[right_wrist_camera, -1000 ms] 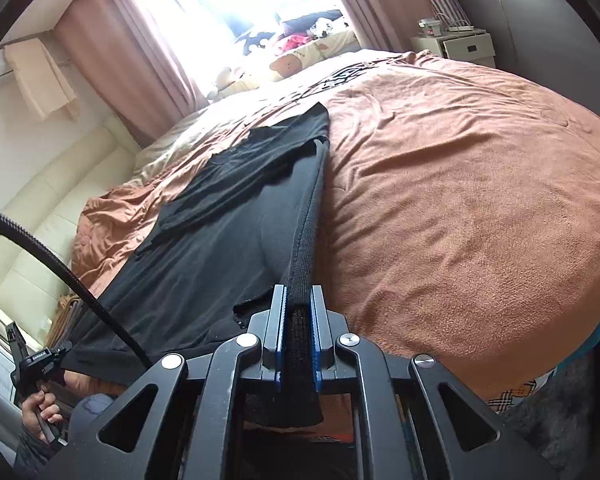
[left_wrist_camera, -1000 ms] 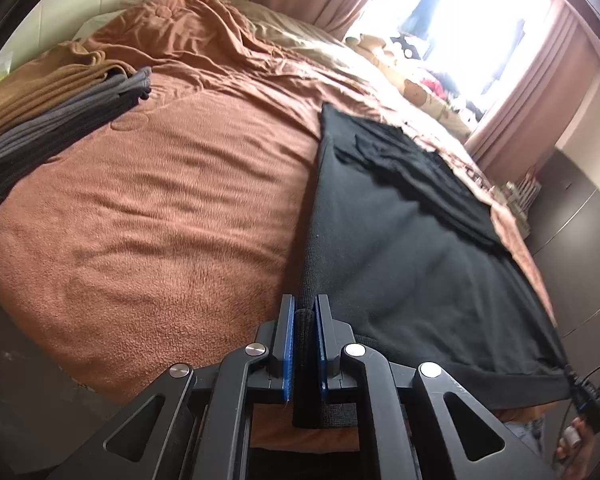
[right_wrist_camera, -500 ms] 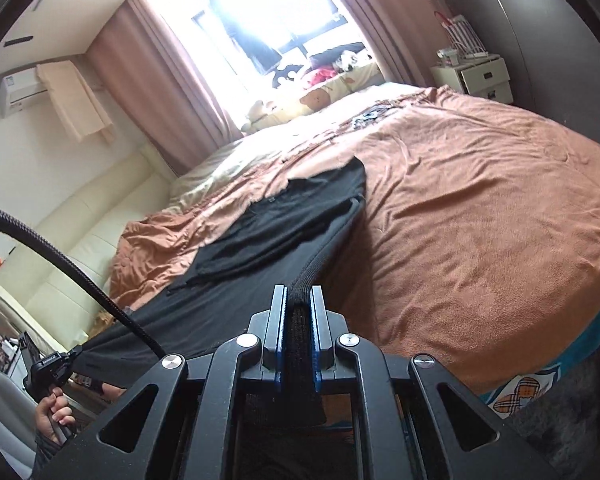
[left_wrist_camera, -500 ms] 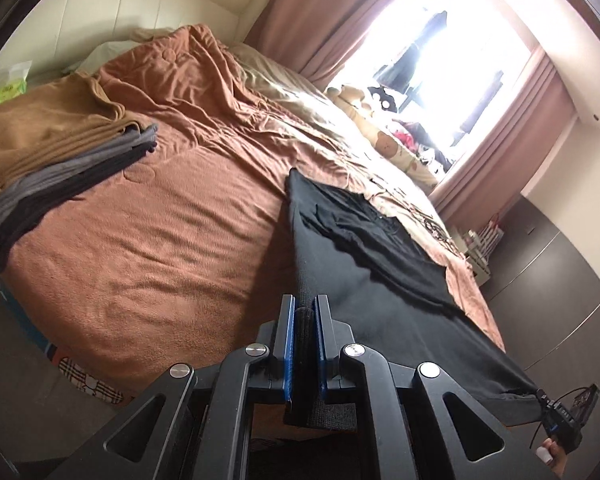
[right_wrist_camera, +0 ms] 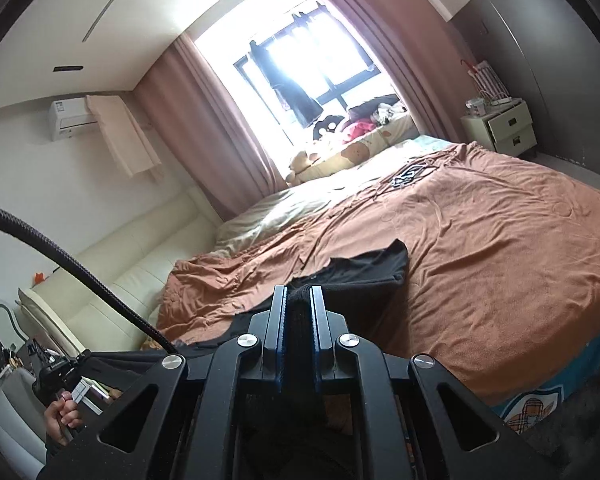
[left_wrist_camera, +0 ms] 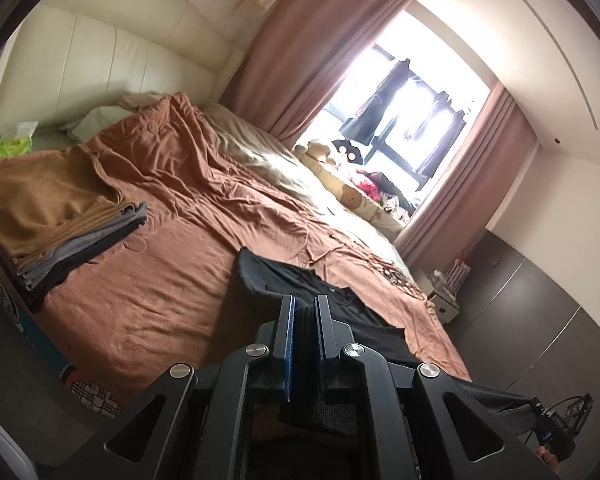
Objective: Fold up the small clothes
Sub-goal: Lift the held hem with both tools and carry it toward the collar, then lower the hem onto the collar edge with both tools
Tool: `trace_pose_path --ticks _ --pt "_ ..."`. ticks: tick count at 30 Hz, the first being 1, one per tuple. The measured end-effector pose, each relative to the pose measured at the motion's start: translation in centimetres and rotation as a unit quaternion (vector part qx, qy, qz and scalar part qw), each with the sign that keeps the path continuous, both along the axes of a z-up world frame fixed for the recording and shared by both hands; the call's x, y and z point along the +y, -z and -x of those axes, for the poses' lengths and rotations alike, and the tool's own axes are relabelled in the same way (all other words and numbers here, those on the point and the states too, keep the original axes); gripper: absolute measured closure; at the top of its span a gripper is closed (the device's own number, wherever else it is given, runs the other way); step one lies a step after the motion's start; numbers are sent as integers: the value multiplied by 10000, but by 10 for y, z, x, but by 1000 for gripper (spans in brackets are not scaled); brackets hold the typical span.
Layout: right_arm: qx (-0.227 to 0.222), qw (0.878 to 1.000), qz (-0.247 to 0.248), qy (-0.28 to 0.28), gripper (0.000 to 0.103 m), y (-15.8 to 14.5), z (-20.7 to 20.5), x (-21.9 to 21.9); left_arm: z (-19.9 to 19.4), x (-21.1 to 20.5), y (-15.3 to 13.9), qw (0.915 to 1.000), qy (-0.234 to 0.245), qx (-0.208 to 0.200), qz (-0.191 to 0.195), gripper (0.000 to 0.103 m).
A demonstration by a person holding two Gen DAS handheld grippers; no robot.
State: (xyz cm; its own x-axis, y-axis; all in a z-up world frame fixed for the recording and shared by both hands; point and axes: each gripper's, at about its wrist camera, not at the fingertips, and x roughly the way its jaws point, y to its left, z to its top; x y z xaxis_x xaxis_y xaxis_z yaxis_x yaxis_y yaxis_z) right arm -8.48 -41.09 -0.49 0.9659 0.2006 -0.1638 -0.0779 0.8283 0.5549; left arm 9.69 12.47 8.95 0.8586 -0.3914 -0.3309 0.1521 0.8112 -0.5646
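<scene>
The left gripper [left_wrist_camera: 304, 312] is pinching one edge of the black garment [left_wrist_camera: 300, 284], and the right gripper [right_wrist_camera: 298, 304] pinches another. The cloth stretches between them, its far end draped on the near edge of the bed [left_wrist_camera: 172, 288], beside folded clothes [left_wrist_camera: 72, 236].

A bed [left_wrist_camera: 148, 304] under a brown blanket [right_wrist_camera: 500, 264] carries a black garment [left_wrist_camera: 300, 284] near, folded clothes [left_wrist_camera: 60, 232] left.

matt black knit garment [left_wrist_camera: 364, 314] – soft brown fleecy bedspread [left_wrist_camera: 148, 300] – glossy cream leather headboard [left_wrist_camera: 100, 64]
</scene>
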Motion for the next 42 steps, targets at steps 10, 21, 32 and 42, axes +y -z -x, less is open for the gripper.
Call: trace_pose_path --ticks 10,21,32,42 --pt "-539 9984 79 -132 96 -1 22 5 51 19 -52 9975 -40 -656 258 94" --pt "-115 9998 108 -107 96 35 -21 0 35 22 -24 9991 -79 -360 193 94" --pt "96 9999 73 -49 96 2 -104 -12 -40 5 -20 9999 -73 -93 28 94" --pt "331 9994 87 69 96 -25 -192 -18 -118 -14 -34 9996 -112 31 -248 93"
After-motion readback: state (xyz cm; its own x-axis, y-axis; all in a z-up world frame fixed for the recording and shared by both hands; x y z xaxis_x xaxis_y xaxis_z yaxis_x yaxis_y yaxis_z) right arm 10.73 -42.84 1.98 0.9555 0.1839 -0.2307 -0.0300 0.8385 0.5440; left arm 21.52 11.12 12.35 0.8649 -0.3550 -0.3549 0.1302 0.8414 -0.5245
